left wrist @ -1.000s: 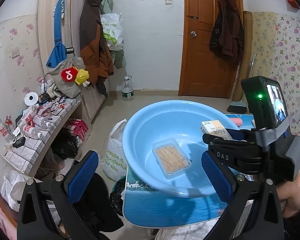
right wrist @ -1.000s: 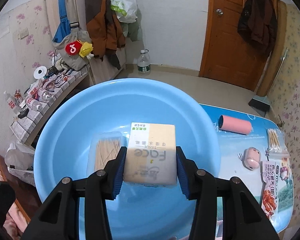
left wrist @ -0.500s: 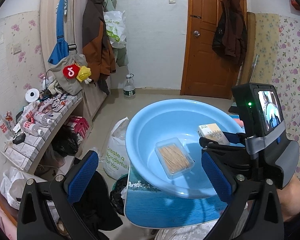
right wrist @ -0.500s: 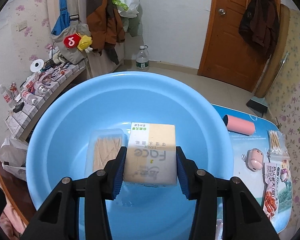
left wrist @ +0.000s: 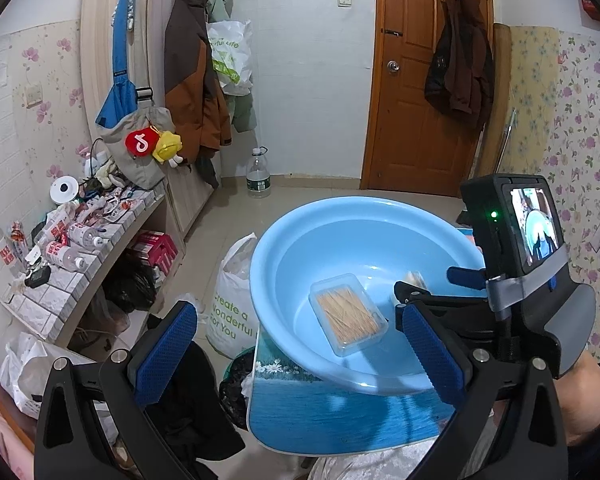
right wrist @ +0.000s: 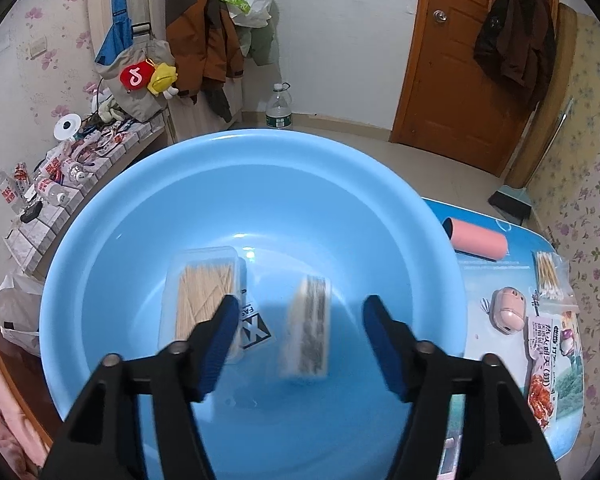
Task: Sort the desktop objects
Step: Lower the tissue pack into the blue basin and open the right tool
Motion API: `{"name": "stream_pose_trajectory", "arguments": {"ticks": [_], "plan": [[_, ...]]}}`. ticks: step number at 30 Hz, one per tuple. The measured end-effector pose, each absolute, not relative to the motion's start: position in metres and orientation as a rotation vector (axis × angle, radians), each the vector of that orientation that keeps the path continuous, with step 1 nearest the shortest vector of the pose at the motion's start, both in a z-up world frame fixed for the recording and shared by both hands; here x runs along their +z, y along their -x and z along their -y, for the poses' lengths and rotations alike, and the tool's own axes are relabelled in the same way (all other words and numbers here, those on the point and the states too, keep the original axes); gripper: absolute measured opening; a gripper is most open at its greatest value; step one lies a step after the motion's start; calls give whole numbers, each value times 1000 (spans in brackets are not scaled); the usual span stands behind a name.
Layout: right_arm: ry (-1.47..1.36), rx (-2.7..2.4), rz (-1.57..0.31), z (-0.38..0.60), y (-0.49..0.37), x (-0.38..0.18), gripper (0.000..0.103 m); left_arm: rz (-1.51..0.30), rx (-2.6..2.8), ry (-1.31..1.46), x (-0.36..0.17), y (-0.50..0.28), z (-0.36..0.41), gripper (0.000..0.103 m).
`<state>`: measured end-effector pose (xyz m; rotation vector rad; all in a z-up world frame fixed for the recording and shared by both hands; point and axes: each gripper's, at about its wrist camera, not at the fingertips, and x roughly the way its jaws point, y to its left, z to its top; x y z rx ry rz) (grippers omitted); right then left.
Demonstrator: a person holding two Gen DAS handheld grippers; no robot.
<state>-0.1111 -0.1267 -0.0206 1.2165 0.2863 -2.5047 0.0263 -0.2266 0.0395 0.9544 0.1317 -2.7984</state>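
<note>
The tissue pack (right wrist: pixel 308 326) is blurred, edge-up, inside the blue basin (right wrist: pixel 140 208), just right of the clear toothpick box (right wrist: pixel 202 292) lying flat. On the table: pink roll (right wrist: pixel 478 242), cotton swabs (right wrist: pixel 548 270), pink gadget (right wrist: pixel 508 308), snack packet (right wrist: pixel 550 356).

Room in home. Coats (left wrist: pixel 196 80) hang on wall, another coat (left wrist: pixel 460 52) on brown wooden door (left wrist: pixel 412 100). Flower wallpaper (left wrist: pixel 588 120). Low shelf (left wrist: pixel 100 248) full of small bottles. Water bottle (left wrist: pixel 258 176) on tiled floor.
</note>
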Motion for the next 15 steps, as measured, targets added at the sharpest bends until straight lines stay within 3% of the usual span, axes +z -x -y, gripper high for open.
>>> {"name": "stream_pose_trajectory", "arguments": {"ticks": [15], "plan": [[-1192, -2503, -272, 116, 107, -13, 74, -123, -2803, -949, 42, -27, 223, 103]]}}
